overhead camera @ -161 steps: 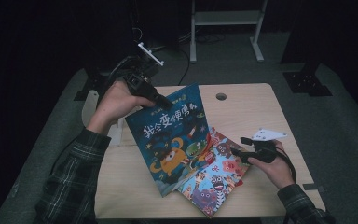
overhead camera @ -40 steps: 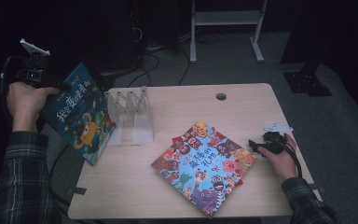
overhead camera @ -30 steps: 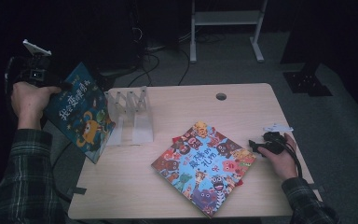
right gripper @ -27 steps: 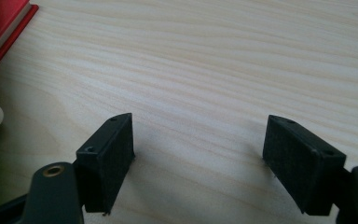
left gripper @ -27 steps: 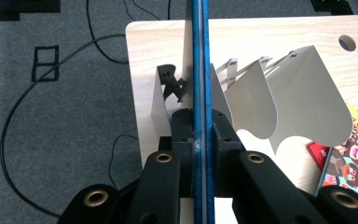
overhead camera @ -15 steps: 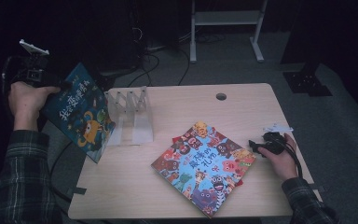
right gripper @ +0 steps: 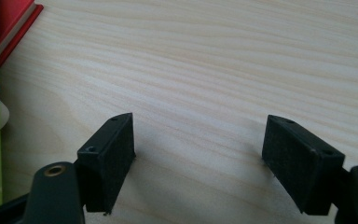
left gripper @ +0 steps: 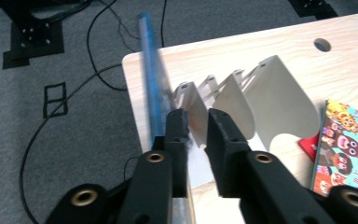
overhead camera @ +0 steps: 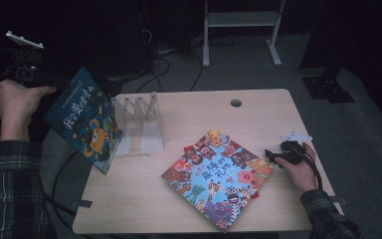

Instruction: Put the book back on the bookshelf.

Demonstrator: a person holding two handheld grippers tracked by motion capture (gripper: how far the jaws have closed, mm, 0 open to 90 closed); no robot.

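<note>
From the high view, my left gripper (overhead camera: 40, 79), off the table's left edge, holds a blue picture book with an orange monster on its cover (overhead camera: 84, 121), tilted, its lower corner over the light wooden table (overhead camera: 258, 107). Just beside it stands a clear plastic accordion book rack (overhead camera: 138, 122). A second, multicoloured cartoon-animal picture book (overhead camera: 216, 177) lies flat mid-table. My right gripper (overhead camera: 278, 157) rests near that book's right corner.

In the left gripper view, my jaws have just been closing; the blue book's thin edge (left gripper: 150, 79) sits against the left jaw, the rack (left gripper: 256, 100) beyond.

In the right gripper view, my jaws stand wide apart over bare wood, grasping nothing.
</note>
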